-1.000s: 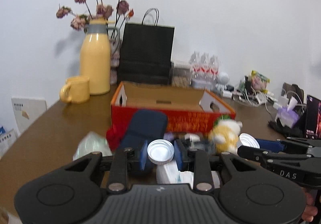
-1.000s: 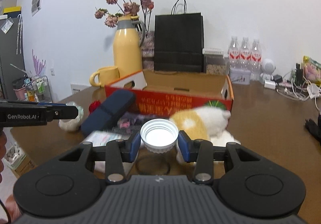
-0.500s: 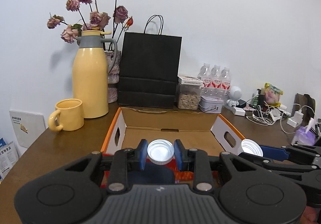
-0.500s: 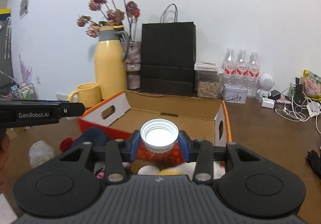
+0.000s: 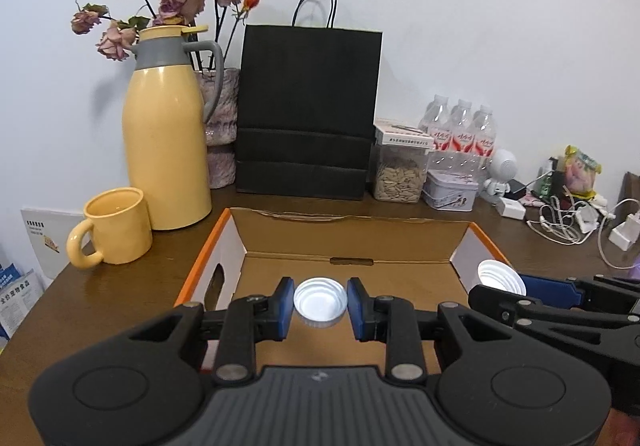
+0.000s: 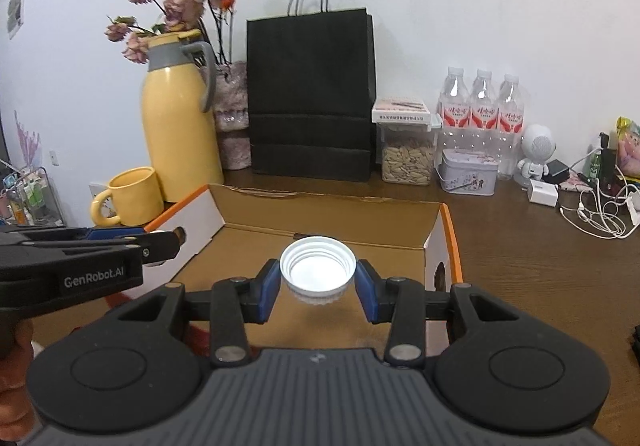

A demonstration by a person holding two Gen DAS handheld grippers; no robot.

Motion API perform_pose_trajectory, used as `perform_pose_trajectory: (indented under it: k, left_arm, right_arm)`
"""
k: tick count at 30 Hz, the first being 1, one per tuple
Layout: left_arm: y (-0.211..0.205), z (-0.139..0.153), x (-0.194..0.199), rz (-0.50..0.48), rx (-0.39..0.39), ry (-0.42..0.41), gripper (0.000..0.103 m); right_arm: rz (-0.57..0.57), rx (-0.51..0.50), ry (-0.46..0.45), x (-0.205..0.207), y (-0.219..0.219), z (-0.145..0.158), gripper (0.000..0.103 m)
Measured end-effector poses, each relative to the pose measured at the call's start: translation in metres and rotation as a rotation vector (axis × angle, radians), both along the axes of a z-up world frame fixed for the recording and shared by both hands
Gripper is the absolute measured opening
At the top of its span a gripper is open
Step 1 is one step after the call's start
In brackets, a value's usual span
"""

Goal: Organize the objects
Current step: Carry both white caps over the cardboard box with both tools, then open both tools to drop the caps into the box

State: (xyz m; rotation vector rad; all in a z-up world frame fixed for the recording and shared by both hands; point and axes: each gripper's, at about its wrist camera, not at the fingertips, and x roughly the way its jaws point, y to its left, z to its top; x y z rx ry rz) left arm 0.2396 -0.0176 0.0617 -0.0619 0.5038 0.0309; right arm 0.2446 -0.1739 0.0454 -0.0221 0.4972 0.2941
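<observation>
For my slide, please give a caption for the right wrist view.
Right gripper holds a white lid above the open cardboard box.

Two white threaded screw caps, open side toward the cameras. One cap is held above the near floor of the open cardboard box; the larger cap is held above the box's right half, near its right wall.
</observation>
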Motion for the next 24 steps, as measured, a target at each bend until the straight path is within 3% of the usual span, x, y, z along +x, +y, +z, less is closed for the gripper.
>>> perform_pose_trajectory:
  k: [6,21,23,24]
  left_arm:
    - [-0.011,-0.003,0.028,0.023,0.052,0.031,0.027]
    - [-0.011,-0.023,0.077,0.075,0.043,0.171,0.028]
    - [-0.01,-0.025,0.077,0.076,0.038,0.181,0.052]
    - [-0.008,-0.025,0.076,0.077,0.036,0.182,0.077]
  right_arm:
    - [-0.027,-0.009,0.065,0.031,-0.003,-0.007,0.041]
    - [-0.016,-0.061,0.168,0.06,0.011,-0.026,0.043]
    - [-0.018,-0.067,0.173,0.06,0.013,-0.028,0.057]
    - [-0.02,-0.067,0.174,0.059,0.012,-0.028,0.077]
